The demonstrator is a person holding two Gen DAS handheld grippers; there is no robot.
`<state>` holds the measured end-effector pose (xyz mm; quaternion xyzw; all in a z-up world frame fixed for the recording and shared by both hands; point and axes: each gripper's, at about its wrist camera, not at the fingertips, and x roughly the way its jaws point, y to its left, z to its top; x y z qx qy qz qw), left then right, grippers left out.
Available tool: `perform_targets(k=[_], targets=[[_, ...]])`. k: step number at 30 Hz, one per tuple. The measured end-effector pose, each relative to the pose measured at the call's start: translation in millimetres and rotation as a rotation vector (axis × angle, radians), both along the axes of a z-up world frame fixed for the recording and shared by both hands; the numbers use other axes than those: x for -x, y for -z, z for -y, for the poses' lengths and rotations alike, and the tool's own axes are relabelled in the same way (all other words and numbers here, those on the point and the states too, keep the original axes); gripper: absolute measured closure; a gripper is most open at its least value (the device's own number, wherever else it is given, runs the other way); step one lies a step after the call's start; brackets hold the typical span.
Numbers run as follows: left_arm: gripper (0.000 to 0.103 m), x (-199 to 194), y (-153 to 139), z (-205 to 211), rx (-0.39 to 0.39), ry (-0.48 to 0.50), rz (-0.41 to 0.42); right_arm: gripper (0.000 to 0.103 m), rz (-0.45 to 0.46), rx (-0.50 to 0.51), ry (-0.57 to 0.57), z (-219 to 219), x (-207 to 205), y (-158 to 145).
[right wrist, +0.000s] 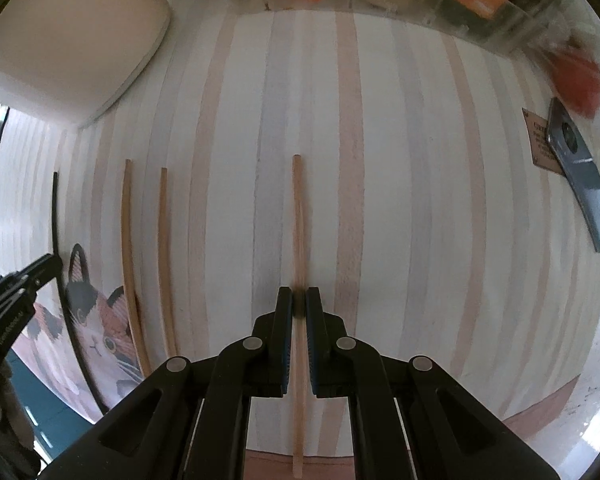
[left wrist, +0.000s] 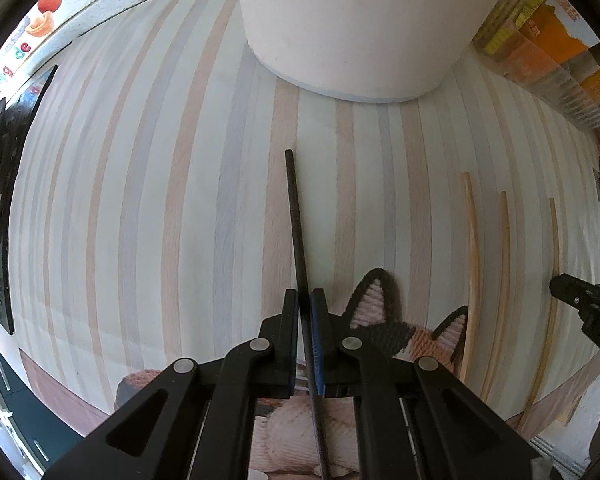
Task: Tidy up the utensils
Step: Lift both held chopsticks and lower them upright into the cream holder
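Your left gripper [left wrist: 305,300] clamps the black chopstick [left wrist: 296,216], your right gripper [right wrist: 299,300] the wooden chopstick [right wrist: 298,216], both over the striped mat [left wrist: 160,200]. Tilt either and it may slip.

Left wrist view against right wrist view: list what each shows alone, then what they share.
Only the left wrist view shows the left tool shut on the thin black chopstick, and colourful letter and fruit stickers at the far left.

Only the right wrist view shows the right tool shut on a pale wooden chopstick, and a dark flat phone at the right edge.

Both show the striped tablecloth, the white round container, the knitted cat mat and two loose wooden chopsticks.
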<state>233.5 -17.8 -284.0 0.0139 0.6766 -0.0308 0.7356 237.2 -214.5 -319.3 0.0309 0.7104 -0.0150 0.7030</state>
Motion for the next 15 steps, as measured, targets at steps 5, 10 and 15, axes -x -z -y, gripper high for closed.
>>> perform_targets(k=[5, 10, 15], targets=[[0.099, 0, 0, 4, -0.026, 0.027, 0.022, 0.096, -0.001, 0.047, -0.023, -8, -1, -1], [0.1, 1, 3, 16, -0.059, 0.077, 0.046, 0.096, -0.003, 0.023, -0.053, -21, 4, -1], [0.1, -4, 5, 15, -0.04, 0.074, 0.037, 0.096, -0.022, 0.014, -0.052, -21, 1, 0]])
